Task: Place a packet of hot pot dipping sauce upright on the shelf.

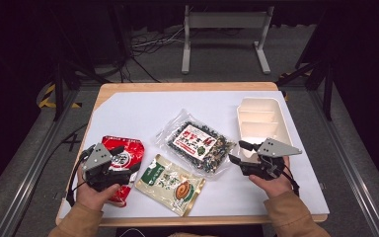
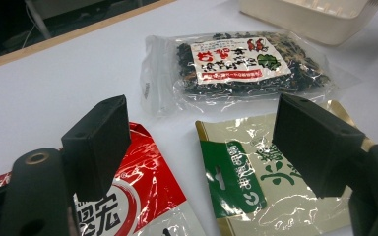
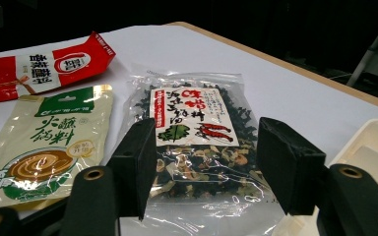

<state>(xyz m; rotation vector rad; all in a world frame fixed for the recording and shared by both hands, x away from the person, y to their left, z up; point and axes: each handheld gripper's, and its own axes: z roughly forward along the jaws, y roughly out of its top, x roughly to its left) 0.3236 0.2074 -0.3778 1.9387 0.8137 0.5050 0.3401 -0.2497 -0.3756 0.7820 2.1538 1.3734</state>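
Note:
Three food packets lie on the white table. A red packet (image 1: 124,157) (image 2: 138,196) (image 3: 44,61) sits at the left, under my left gripper (image 1: 128,163) (image 2: 202,147), which is open above it. A green and beige sauce packet (image 1: 170,183) (image 2: 256,177) (image 3: 44,142) lies at the front middle. A clear bag of dark dried vegetables (image 1: 197,142) (image 2: 236,64) (image 3: 197,142) lies in the centre. My right gripper (image 1: 237,153) (image 3: 204,167) is open just right of that bag, its jaws pointing at it.
A cream compartment tray (image 1: 259,121) (image 2: 315,14) (image 3: 374,147) stands at the right, beyond my right gripper. The table's wooden edge (image 1: 187,87) runs along the far side. White surface lies bare at the back left.

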